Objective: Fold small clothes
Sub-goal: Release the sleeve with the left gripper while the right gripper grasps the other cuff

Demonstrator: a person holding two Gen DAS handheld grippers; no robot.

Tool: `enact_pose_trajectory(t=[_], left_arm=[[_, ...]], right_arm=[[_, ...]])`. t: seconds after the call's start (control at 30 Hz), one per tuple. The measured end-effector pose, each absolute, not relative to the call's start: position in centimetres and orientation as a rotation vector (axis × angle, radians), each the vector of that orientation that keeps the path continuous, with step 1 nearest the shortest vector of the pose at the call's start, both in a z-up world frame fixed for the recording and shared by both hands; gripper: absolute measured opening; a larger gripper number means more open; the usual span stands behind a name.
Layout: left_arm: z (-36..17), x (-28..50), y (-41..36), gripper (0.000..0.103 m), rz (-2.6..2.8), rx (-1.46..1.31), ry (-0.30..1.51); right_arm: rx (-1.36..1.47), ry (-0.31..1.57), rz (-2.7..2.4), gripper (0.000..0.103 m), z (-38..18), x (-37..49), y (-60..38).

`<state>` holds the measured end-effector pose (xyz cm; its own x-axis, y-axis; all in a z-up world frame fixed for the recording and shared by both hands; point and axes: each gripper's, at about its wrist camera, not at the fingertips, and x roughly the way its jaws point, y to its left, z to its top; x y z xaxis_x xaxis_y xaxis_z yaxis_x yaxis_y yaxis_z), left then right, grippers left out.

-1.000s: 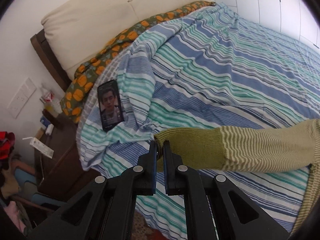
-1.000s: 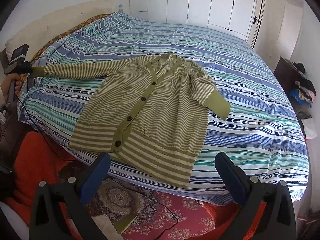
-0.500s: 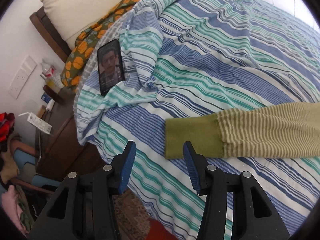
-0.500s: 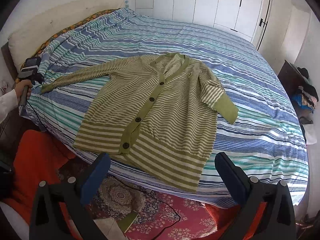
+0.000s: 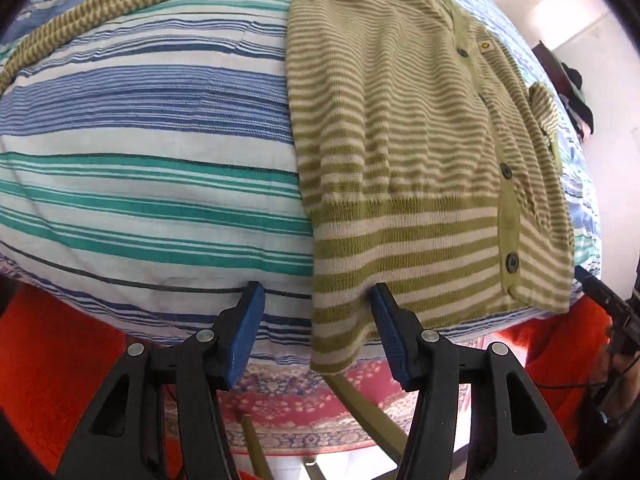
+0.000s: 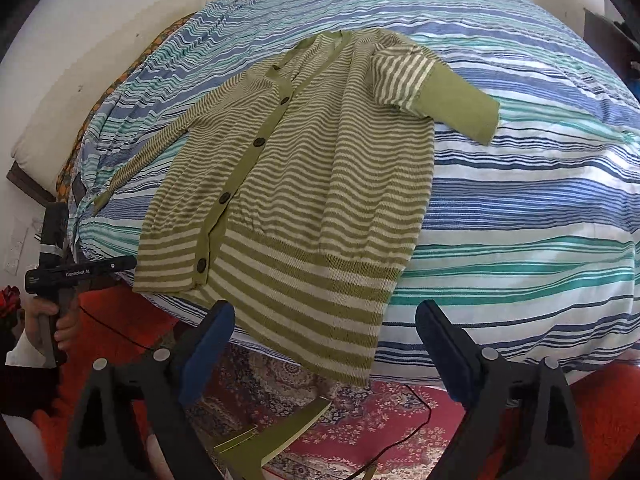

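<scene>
A green and cream striped buttoned cardigan (image 6: 304,184) lies flat on the striped bed, its hem hanging over the near edge. Its left sleeve (image 6: 160,148) stretches out toward the pillow; its right sleeve (image 6: 452,96) is folded short. My left gripper (image 5: 316,332) is open at the hem's left corner (image 5: 340,320), the corner between its jaws. It also shows in the right wrist view (image 6: 80,272) at the left. My right gripper (image 6: 324,356) is open and empty, just below the hem's right corner (image 6: 352,364).
The bed (image 6: 520,200) has a blue, teal and white striped cover. A cream pillow (image 6: 60,120) lies at the far left. A red patterned rug (image 6: 380,420) and an orange cloth (image 5: 52,360) cover the floor below, with a book (image 6: 280,436) and a cable on it.
My left gripper opened and let go of the sleeve cuff, then swung right and down to the cardigan's hem corner. My right gripper moved closer to the hem.
</scene>
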<state>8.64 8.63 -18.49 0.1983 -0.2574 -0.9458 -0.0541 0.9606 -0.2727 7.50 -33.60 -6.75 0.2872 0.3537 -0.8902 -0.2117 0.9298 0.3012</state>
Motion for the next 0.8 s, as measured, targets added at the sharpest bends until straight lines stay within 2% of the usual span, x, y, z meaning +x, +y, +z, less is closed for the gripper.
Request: enact_pose_trajectory(t=[0.07, 0.1, 0.17, 0.2, 0.23, 0.3, 0.33, 0.43, 0.47, 0.5, 0.57, 0.6, 0.63, 0.67, 0.7, 0.73, 0.8], left_arm=[[-18.9, 8.8, 6.7, 0.035, -0.164, -0.236, 1.369], [-19.2, 9.0, 6.1, 0.004, -0.171, -0.222, 1.385], [-19.2, 9.1, 5.3, 0.004, -0.159, -0.212, 1.38], [-18.8, 9.0, 5.1, 0.004, -0.157, -0.202, 1.373], [-18.4, 8.8, 4.8, 0.004, -0.161, -0.198, 1.368], [-17.8, 8.5, 4.4, 0.004, -0.175, -0.182, 1.366], [-17.7, 8.3, 4.3, 0.004, -0.172, -0.166, 1.368], [-18.7, 8.6, 3.7, 0.006, -0.161, -0.157, 1.372], [-18.7, 8.8, 3.7, 0.009, -0.147, -0.166, 1.372], [-18.5, 9.1, 3.7, 0.016, -0.125, -0.184, 1.372], [-18.0, 9.3, 4.3, 0.043, -0.097, -0.225, 1.364], [-17.9, 9.1, 4.7, 0.062, -0.08, -0.245, 1.34], [-17.2, 9.1, 5.0, 0.068, -0.061, -0.265, 1.303], [-16.6, 9.1, 5.5, 0.069, -0.046, -0.288, 1.268], [-16.1, 9.3, 5.8, 0.069, -0.035, -0.308, 1.248], [-15.8, 9.5, 6.2, 0.069, -0.021, -0.33, 1.234], [-15.1, 9.4, 7.1, 0.069, 0.016, -0.373, 1.204]], right_arm=[[0.215, 1.236, 0.397, 0.072, -8.4, 8.0, -33.9], [0.244, 1.253, 0.39, 0.067, -9.2, 8.3, -34.0], [0.232, 1.279, 0.355, 0.043, -10.2, 8.4, -34.0], [0.227, 1.28, 0.348, 0.014, -10.3, 8.3, -34.2], [0.24, 1.282, 0.356, 0.01, -10.1, 8.1, -34.4], [0.227, 1.289, 0.354, 0.009, -9.1, 7.6, -34.8], [0.194, 1.303, 0.342, 0.001, -8.8, 7.3, -34.9], [0.165, 1.32, 0.328, 0.001, -8.5, 6.6, -35.7], [0.195, 1.315, 0.336, 0.001, -8.4, 6.7, -36.2], [0.232, 1.304, 0.341, 0.004, -8.1, 7.2, -36.7], [0.312, 1.242, 0.339, 0.015, -6.8, 8.2, -38.6], [0.372, 1.194, 0.33, 0.025, -5.9, 8.9, -39.8], [0.454, 1.144, 0.318, 0.037, -5.1, 9.8, -41.2], [0.548, 1.097, 0.309, 0.044, -4.5, 10.8, -42.7], [0.649, 1.045, 0.297, 0.062, -4.3, 12.0, -44.2], [0.738, 1.01, 0.286, 0.074, -4.6, 13.3, -45.6], [0.845, 1.006, 0.238, 0.074, -6.0, 16.3, -47.7]])
